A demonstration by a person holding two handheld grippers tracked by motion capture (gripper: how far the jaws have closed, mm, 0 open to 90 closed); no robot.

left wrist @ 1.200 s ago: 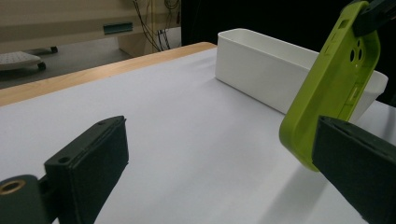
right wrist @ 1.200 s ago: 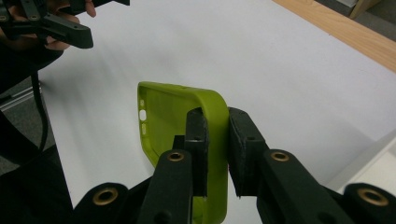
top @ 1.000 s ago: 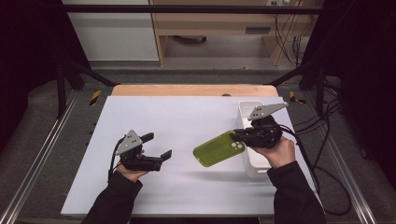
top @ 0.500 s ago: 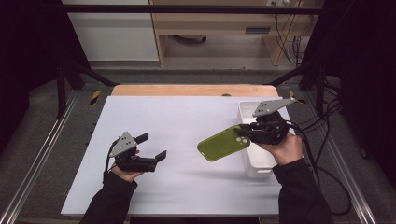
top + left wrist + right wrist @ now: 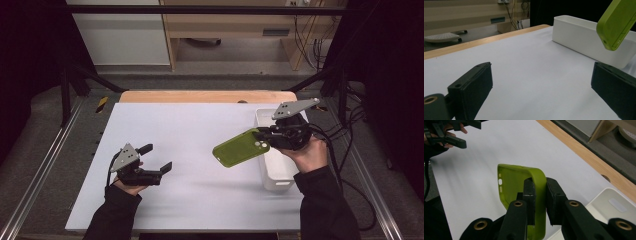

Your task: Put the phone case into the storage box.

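A green phone case (image 5: 241,147) hangs in the air over the white mat, just left of the white bin (image 5: 274,170). My right gripper (image 5: 261,135) is shut on one end of it; in the right gripper view the pads (image 5: 554,200) pinch the green phone case (image 5: 524,182) by its side wall. My left gripper (image 5: 156,157) rests low on the mat at the left, open, with nothing between its jaws. In the left gripper view a corner of the green phone case (image 5: 617,22) floats above the white bin (image 5: 584,40).
The white mat (image 5: 190,150) covers a wooden table whose far edge (image 5: 205,96) shows beyond it. The long white bin stands along the mat's right side. Metal rails run along both sides of the table, and cables trail at the right.
The right gripper has lifted the green case off the mat and raised it beside the bin. The left gripper has drifted slightly left and stayed open.
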